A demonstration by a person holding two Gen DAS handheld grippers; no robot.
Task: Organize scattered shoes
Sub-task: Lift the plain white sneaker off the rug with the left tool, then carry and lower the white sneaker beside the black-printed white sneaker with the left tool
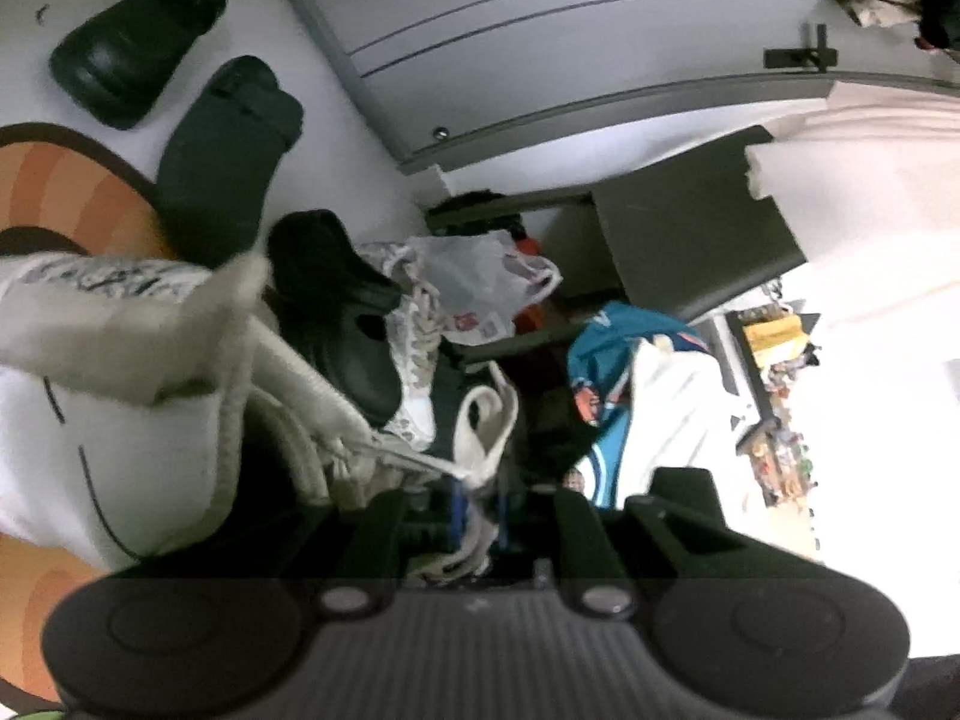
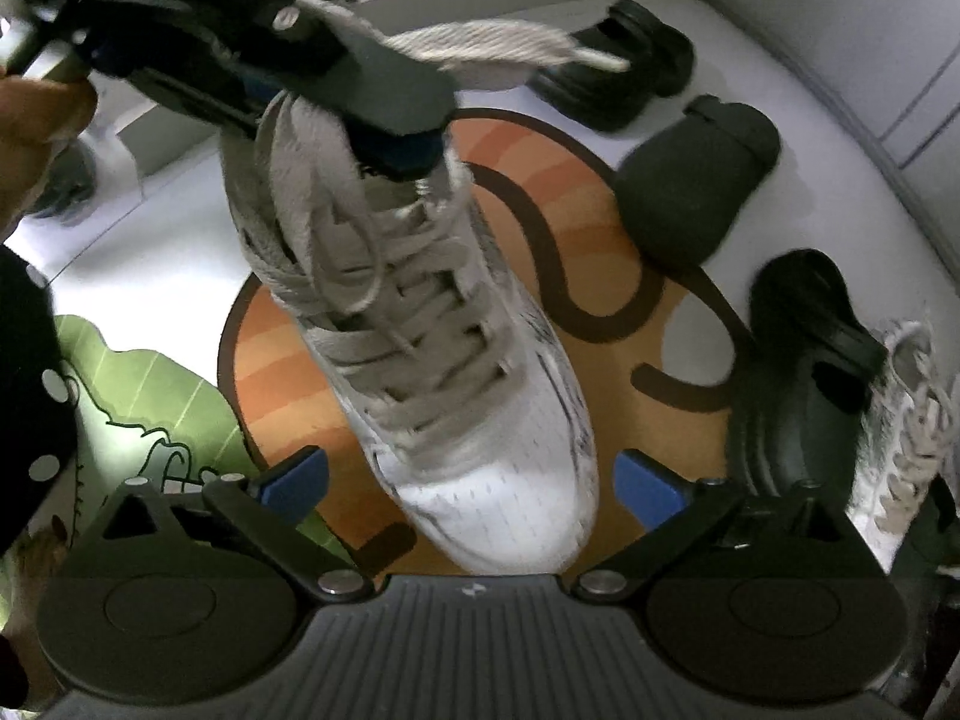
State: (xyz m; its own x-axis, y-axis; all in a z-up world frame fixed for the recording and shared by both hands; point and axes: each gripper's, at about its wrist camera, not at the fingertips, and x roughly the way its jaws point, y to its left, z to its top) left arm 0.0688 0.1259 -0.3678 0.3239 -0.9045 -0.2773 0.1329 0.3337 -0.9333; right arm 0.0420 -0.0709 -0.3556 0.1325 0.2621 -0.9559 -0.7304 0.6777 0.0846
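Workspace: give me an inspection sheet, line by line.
Surface: pale floor with a round orange mat and a green mat.
Job's things: white sneaker hanging over the orange mat; three black shoes on the floor; a second white sneaker at the right edge.
Clutter: plastic bag, teal garment, low dark shelf.
Grippers: left tongs shut on the white sneaker's lace; right tongs open, astride its toe.
Cables: nothing seen.
Surroundings: grey cabinet door.

Left tool (image 1: 474,516) hides the white sneaker's (image 1: 120,360) collar.
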